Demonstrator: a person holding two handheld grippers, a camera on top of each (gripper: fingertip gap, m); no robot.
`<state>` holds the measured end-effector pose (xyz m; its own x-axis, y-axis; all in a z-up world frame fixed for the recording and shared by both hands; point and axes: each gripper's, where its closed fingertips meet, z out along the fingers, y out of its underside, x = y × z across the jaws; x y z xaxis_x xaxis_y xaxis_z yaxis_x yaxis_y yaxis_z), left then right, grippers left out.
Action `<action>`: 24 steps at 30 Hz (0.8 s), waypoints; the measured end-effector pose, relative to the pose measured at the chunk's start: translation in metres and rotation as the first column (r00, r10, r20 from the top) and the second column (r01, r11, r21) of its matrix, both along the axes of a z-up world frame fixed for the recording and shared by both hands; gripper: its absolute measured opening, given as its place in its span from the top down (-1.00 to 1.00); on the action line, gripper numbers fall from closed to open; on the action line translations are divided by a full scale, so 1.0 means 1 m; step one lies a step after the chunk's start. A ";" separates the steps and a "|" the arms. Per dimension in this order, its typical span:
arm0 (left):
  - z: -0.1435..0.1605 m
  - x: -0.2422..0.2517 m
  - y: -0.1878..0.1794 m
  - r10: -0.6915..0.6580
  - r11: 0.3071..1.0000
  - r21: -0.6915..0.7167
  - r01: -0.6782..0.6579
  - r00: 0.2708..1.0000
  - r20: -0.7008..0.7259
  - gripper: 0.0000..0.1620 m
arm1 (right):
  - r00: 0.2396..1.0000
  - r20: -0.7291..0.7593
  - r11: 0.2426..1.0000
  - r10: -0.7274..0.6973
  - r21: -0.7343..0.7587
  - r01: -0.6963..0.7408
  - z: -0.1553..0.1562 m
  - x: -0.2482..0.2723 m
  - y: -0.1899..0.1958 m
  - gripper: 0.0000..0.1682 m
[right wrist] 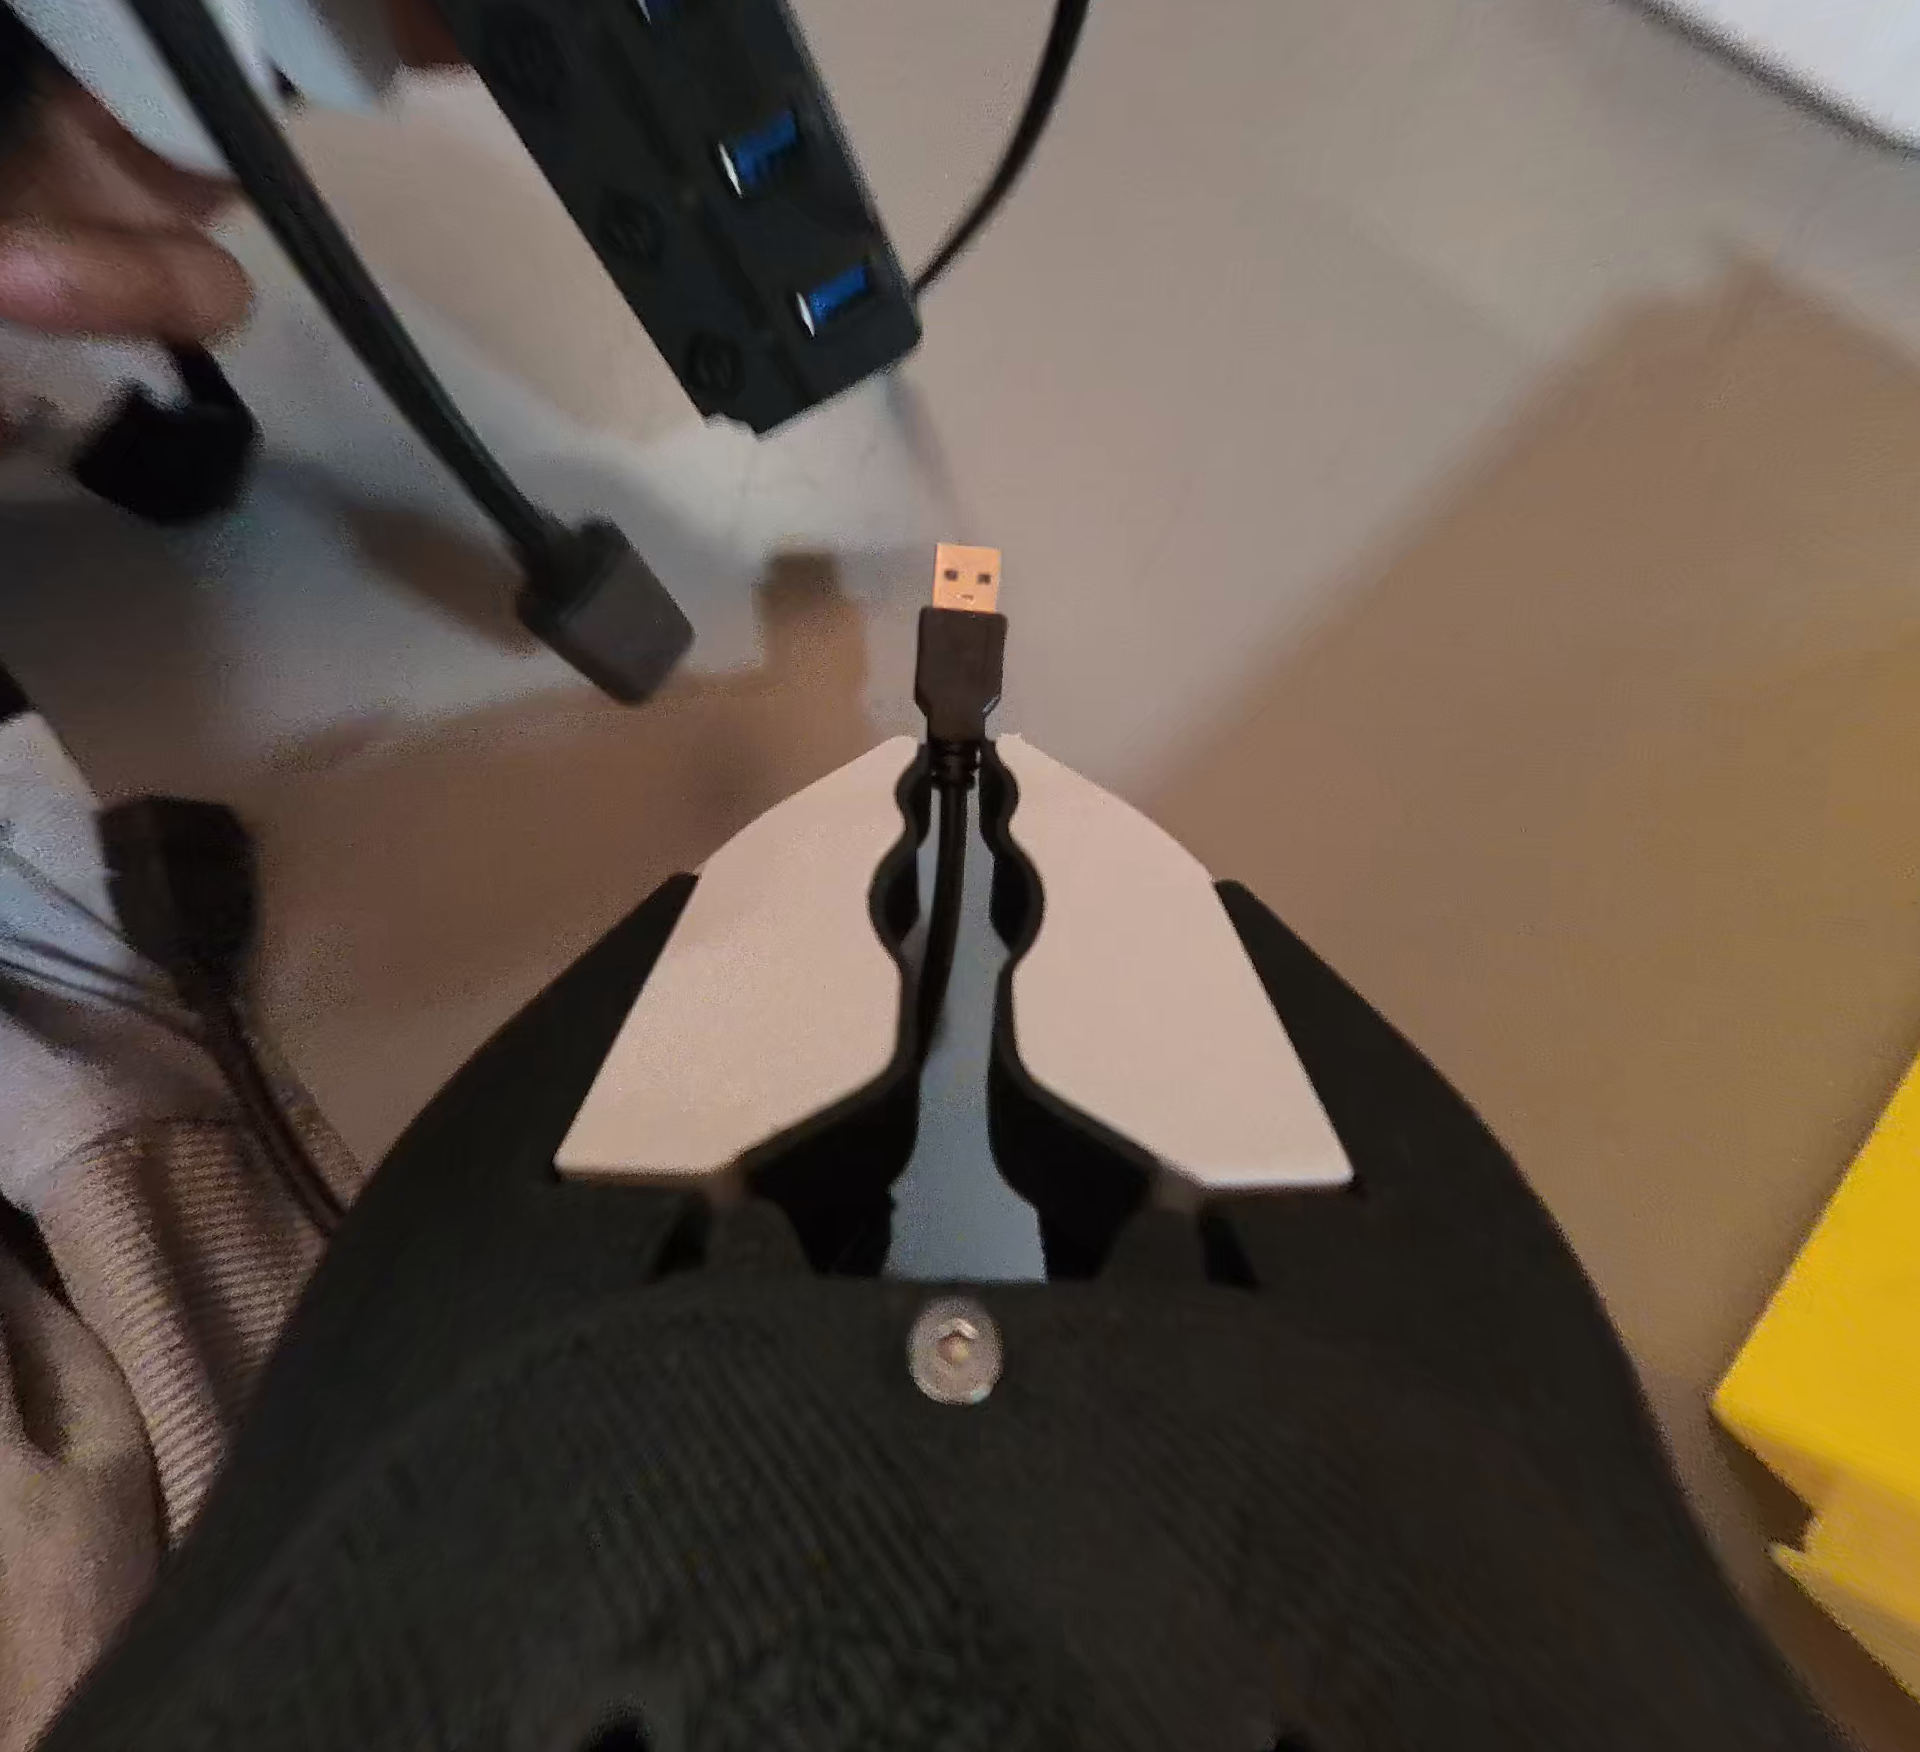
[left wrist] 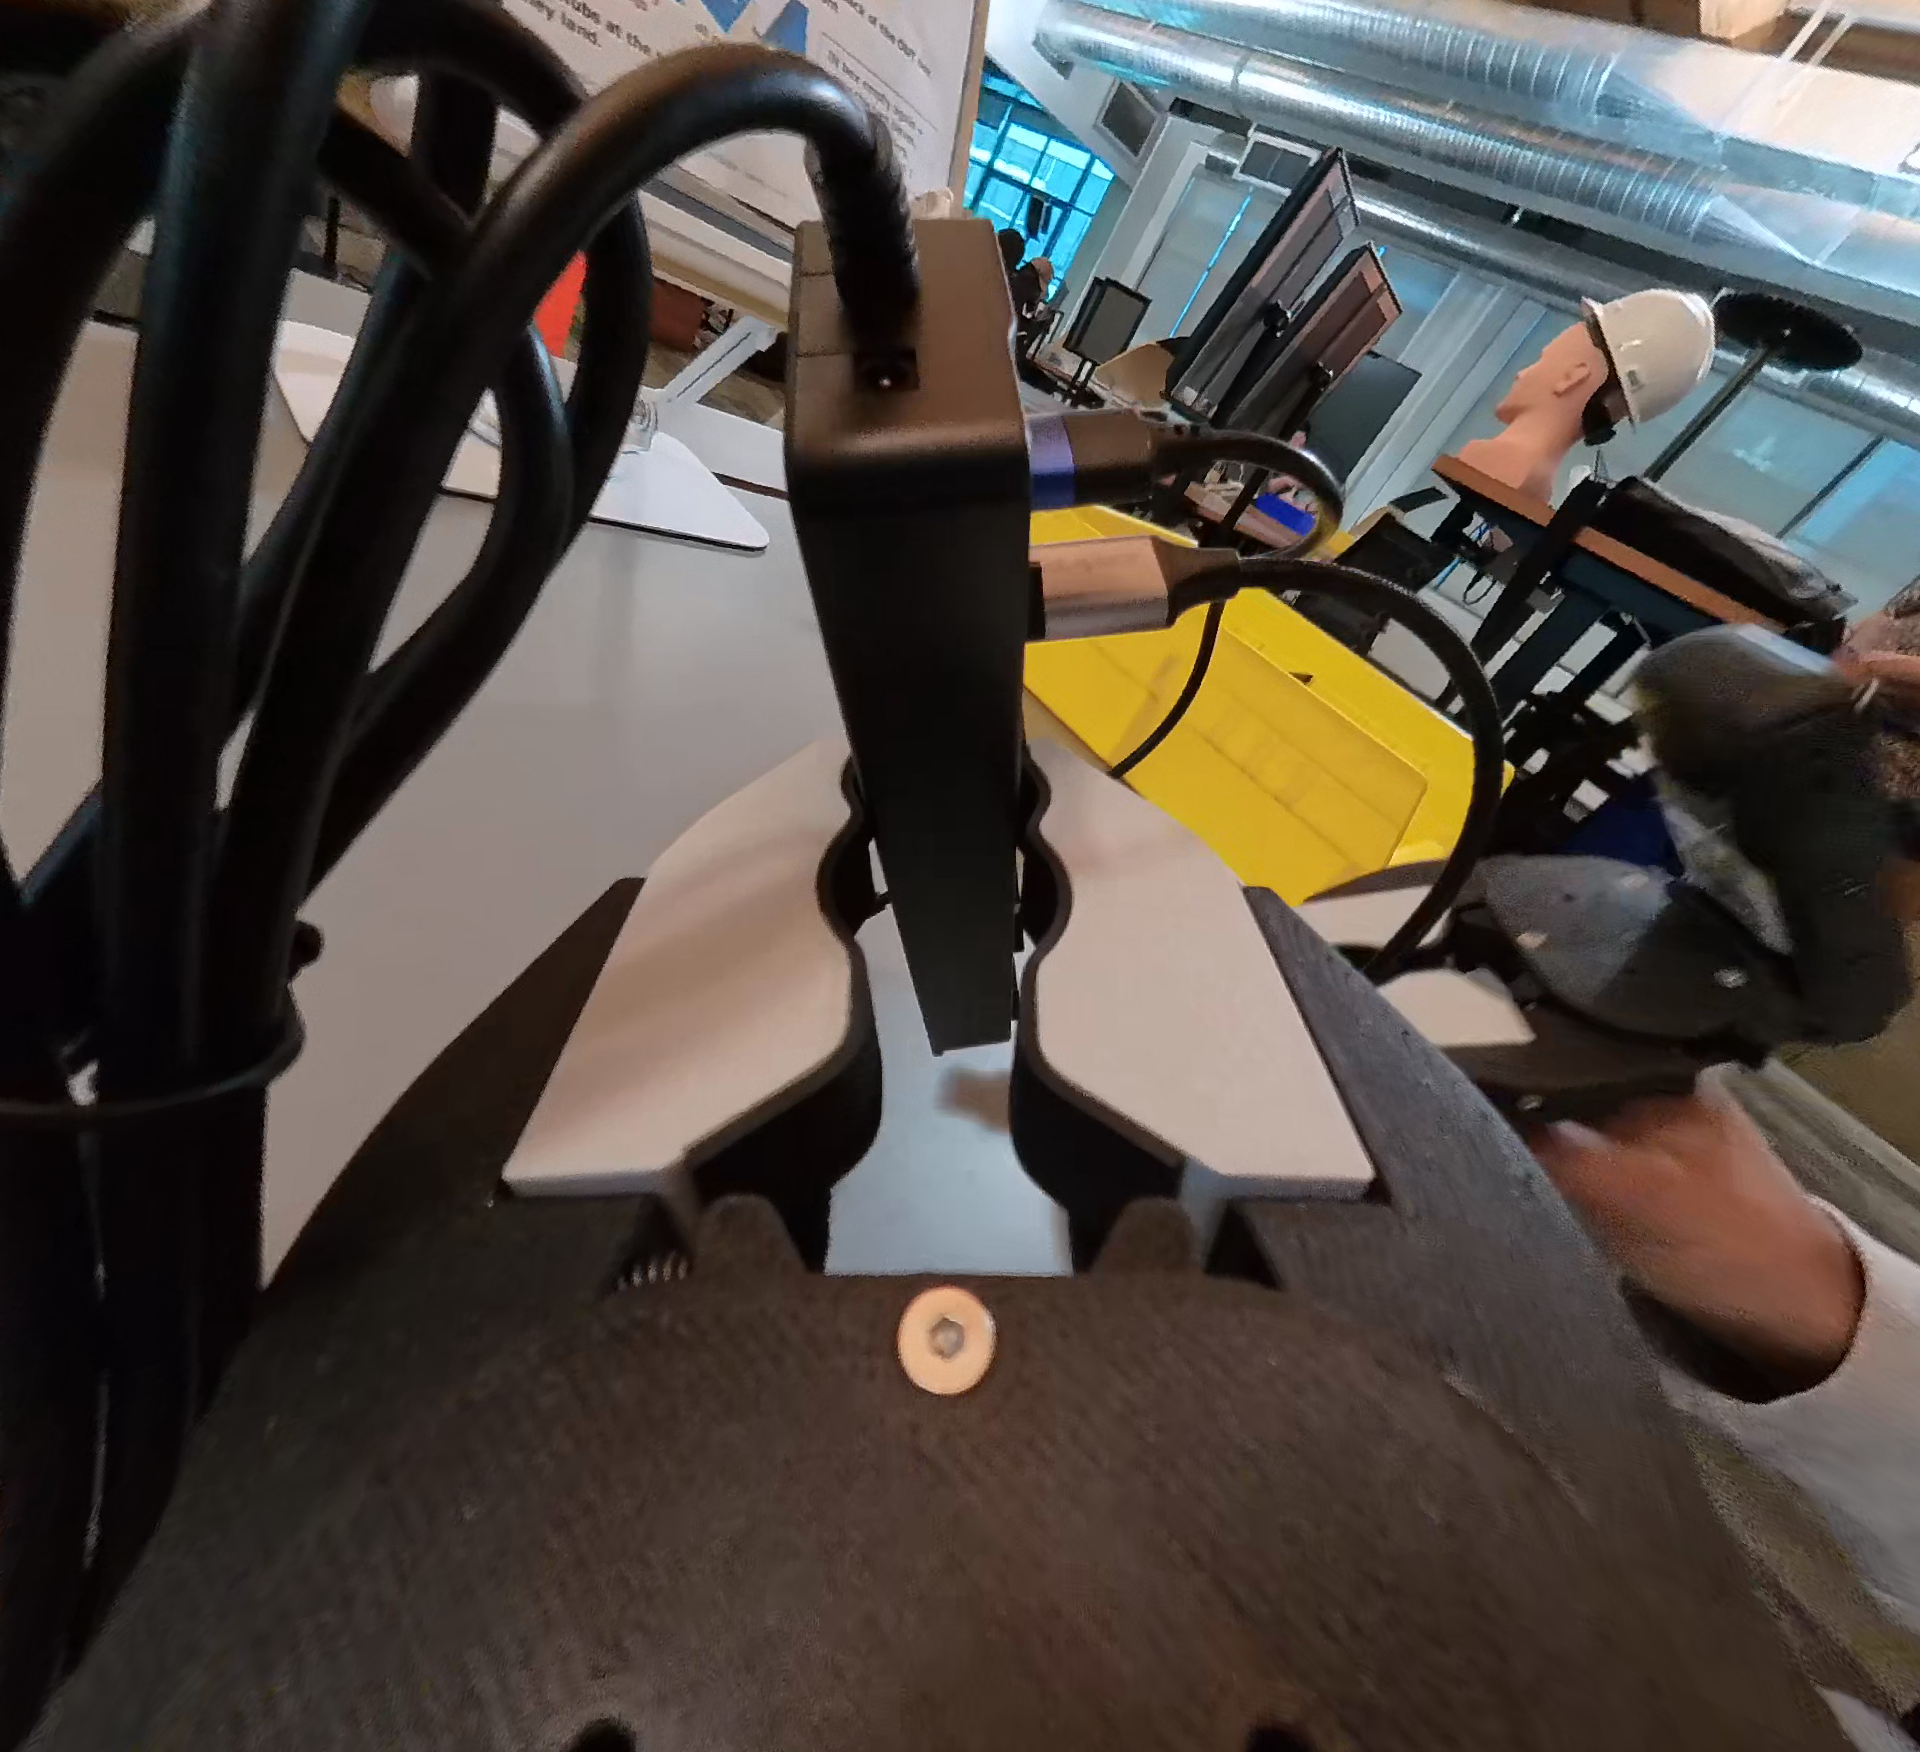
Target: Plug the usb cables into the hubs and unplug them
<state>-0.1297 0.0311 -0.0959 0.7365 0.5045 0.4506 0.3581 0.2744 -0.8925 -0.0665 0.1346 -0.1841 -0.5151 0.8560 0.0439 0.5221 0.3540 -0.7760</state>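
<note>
A slim black matte hub [left wrist: 914, 622] is clamped upright by the left hand-held gripper [left wrist: 940, 829], two metal-shelled plugs [left wrist: 1112, 518] seated at its 3 o'clock side. A yellow plastic bin [left wrist: 1247, 726] is seen behind; its contents cannot be told. A black USB cable [right wrist: 961, 663], gold-tipped, is pinched by the right hand-held gripper [right wrist: 956, 757], the hub's blue ports [right wrist: 758, 144] at 11 o'clock, above the pale worktop [right wrist: 1351, 352].

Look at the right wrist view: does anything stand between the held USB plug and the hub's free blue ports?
Nothing visible does. The USB plug in the right gripper faces open air below the hub; the grey connector hangs off to the left, beside that path.
</note>
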 end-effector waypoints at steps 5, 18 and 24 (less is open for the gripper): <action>-0.007 0.004 0.007 -0.005 0.994 -0.110 0.001 0.999 -0.038 0.71 | 0.983 -0.180 0.994 0.046 -0.084 -0.062 0.051 0.006 -0.008 0.90; -0.010 0.037 0.040 -0.137 0.949 -0.307 0.069 0.969 -0.205 0.71 | 0.970 -0.200 0.990 0.140 0.018 -0.139 0.069 0.025 -0.030 0.90; -0.010 0.050 0.050 -0.189 0.938 -0.331 0.104 0.953 -0.237 0.70 | 0.969 -0.211 0.992 0.126 0.042 -0.119 0.070 0.023 -0.027 0.90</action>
